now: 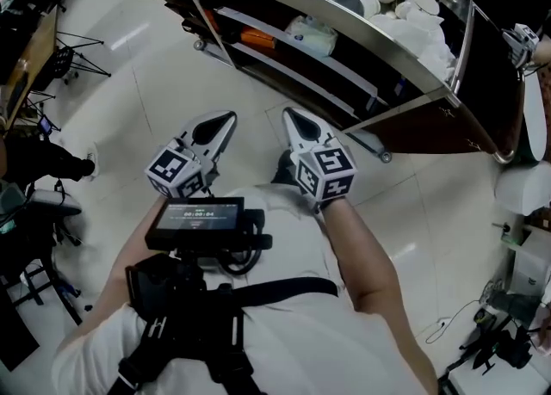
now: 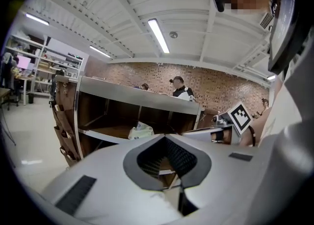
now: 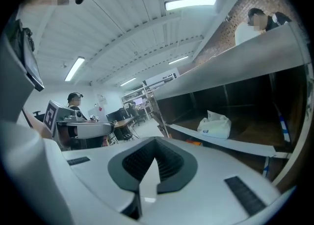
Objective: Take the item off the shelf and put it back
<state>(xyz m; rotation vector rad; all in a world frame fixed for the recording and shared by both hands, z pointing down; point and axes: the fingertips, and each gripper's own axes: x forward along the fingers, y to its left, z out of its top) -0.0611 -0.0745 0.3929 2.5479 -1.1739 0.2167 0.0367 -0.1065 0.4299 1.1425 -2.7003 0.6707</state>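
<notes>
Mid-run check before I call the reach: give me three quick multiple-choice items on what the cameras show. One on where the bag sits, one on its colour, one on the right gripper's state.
1. Where is the bag in relation to the shelf unit?
A. on top of it
B. on a shelf inside it
C. on the floor beside it

2. What colour is the bag?
A. white
B. red
C. black

3. What state is the right gripper in?
A. wide open
B. shut on the bag
C. shut, with nothing held

Answers:
1 B: the bag lies on a shelf board inside the unit, below its top.
2 A: it shows white in the head view and in both gripper views.
3 C: its jaws meet with nothing between them, and the bag is apart on its shelf.
</notes>
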